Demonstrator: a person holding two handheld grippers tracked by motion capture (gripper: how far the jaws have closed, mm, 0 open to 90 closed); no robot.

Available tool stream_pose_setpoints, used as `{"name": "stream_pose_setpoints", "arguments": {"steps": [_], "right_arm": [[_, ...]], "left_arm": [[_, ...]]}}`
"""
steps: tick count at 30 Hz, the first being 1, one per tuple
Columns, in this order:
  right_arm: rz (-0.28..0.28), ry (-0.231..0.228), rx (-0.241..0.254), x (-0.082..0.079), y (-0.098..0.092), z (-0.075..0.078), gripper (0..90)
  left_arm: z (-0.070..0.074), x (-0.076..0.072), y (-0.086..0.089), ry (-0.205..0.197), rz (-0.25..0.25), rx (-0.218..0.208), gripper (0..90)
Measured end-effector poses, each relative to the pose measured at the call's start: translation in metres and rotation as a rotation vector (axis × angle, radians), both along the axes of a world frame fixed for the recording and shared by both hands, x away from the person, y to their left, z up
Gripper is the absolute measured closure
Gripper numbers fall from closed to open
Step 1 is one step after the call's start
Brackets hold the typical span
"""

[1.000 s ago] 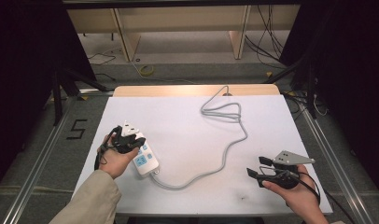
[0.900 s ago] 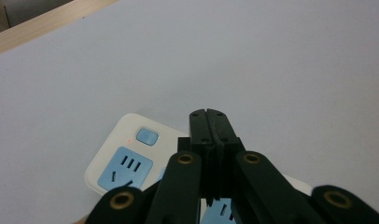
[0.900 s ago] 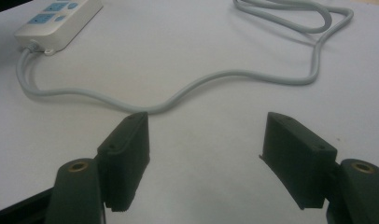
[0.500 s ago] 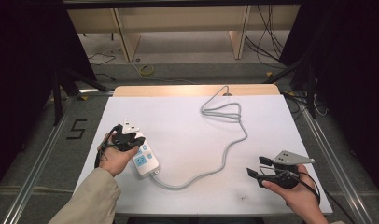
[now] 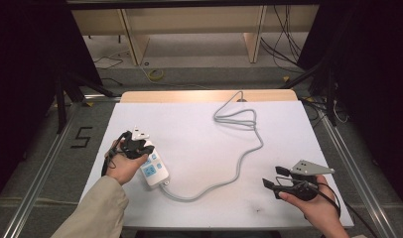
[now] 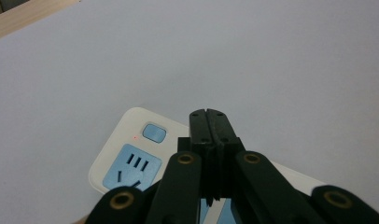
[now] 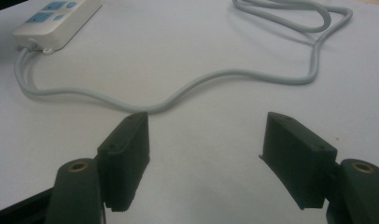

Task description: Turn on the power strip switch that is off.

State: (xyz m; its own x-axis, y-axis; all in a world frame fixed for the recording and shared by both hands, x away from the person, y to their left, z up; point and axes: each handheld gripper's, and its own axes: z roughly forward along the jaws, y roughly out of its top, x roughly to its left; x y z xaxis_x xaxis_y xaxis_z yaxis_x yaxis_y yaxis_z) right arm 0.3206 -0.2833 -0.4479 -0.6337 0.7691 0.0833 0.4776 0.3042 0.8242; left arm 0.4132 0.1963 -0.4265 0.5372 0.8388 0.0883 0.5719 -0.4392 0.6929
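A white power strip with blue sockets lies at the left of the white table. Its grey cable curves right and loops toward the far edge. My left gripper hangs over the strip's far end. In the left gripper view it is shut with nothing between the jaws, just above the strip and beside its blue button. My right gripper is low at the table's right front. It stands wide open and empty, facing the cable and the strip.
A bare wooden strip shows at the table's far edge. Metal rails run along both sides. A "5" mark is on the floor at the left. Shelving and loose cables sit beyond the table.
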Motion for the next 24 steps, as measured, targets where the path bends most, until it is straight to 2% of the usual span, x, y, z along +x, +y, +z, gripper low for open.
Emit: {"name": "stream_pose_setpoints", "arguments": {"steps": [24], "right_arm": [[0.001, -0.001, -0.004, 0.0001, 0.0000, -0.0003, 32.2]], "left_arm": [[-0.0031, 0.0078, -0.0027, 0.031, -0.007, 0.024, 89.9]]}}
